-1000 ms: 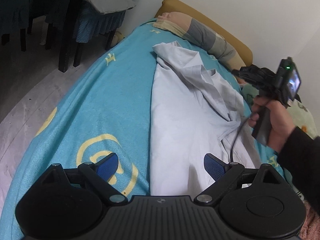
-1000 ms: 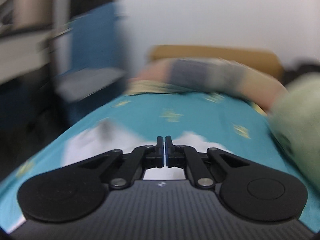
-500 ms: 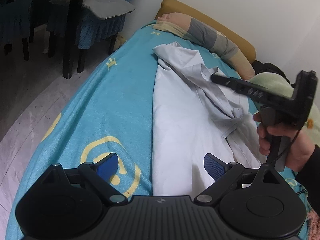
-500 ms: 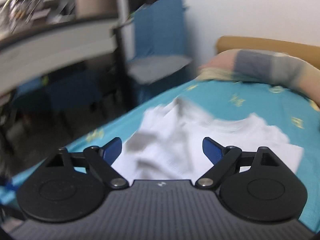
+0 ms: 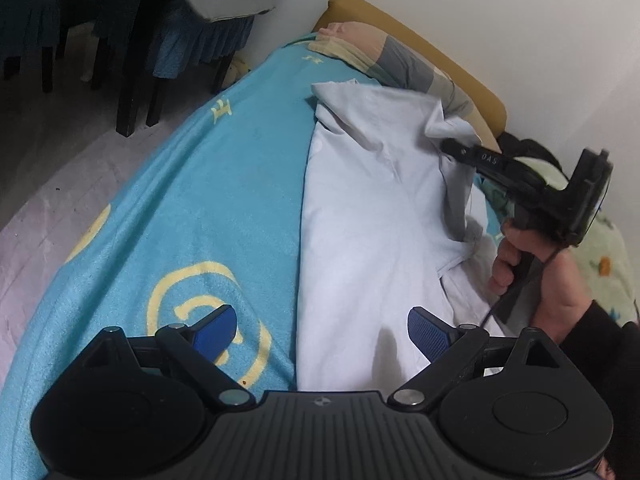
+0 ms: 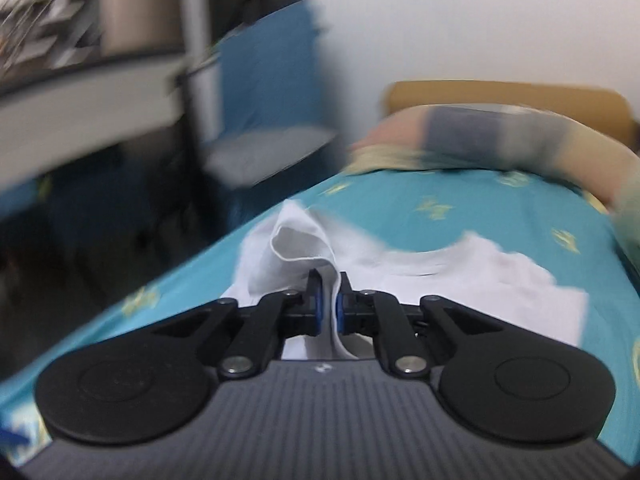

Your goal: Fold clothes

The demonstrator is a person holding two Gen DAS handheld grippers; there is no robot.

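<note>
White shirt (image 5: 368,216) lay on the turquoise bed cover (image 5: 208,184). Right gripper (image 6: 328,304) pinched a raised fold of it, while left gripper (image 5: 320,328) hovered spread wide above its edge.

L gripper (image 5: 320,330) wide open; R gripper (image 6: 328,304) clamped, fist on handle.

A bedroom in a home is shown: a bed (image 5: 192,184) covered by a turquoise blanket, a pillow (image 5: 404,60) against the headboard (image 5: 448,68), and cushioned chairs (image 5: 192,12) alongside.
</note>
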